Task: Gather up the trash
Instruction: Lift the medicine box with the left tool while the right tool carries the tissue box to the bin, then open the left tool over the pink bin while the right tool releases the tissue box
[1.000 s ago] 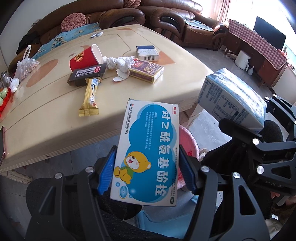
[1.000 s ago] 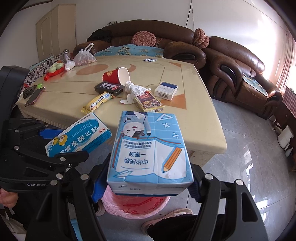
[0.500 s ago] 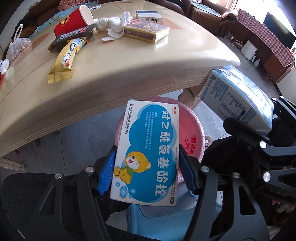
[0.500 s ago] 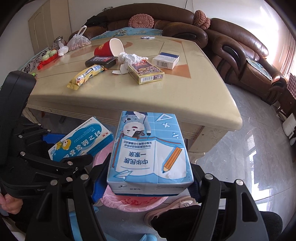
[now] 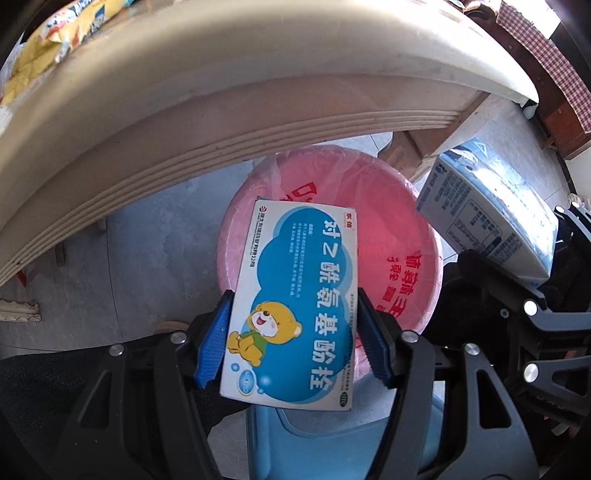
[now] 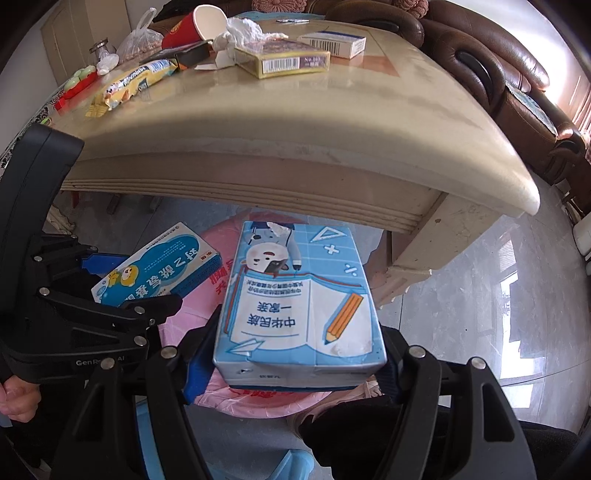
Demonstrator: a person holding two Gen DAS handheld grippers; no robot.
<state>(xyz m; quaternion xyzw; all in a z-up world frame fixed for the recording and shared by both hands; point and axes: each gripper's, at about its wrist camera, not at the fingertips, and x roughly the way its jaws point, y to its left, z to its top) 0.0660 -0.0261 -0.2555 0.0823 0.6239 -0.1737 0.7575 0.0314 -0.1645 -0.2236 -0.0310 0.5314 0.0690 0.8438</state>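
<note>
Both grippers have dropped from tabletop height to below the table edge (image 5: 258, 122) over the last second, so the pink-lined trash bin (image 5: 417, 236) now fills the middle of the left view. Left gripper (image 5: 291, 347) is pinching the blue medicine box (image 5: 295, 302) by its long sides, box sticking out toward 12 o'clock with its far half already over the bin mouth. Right gripper (image 6: 295, 369) is squeezing the blue milk carton (image 6: 299, 306) across its width, same deal, and pink liner peeks out at 6 o'clock under it. In the left view that carton sits at 2 o'clock, right over the bin's rim. Holding each one by the near end makes sense to me: spread the fingers and it just falls in. Snack wrapper (image 6: 129, 85), red paper cup (image 6: 195, 26) and small boxes (image 6: 288, 61) are on the table for later.
</note>
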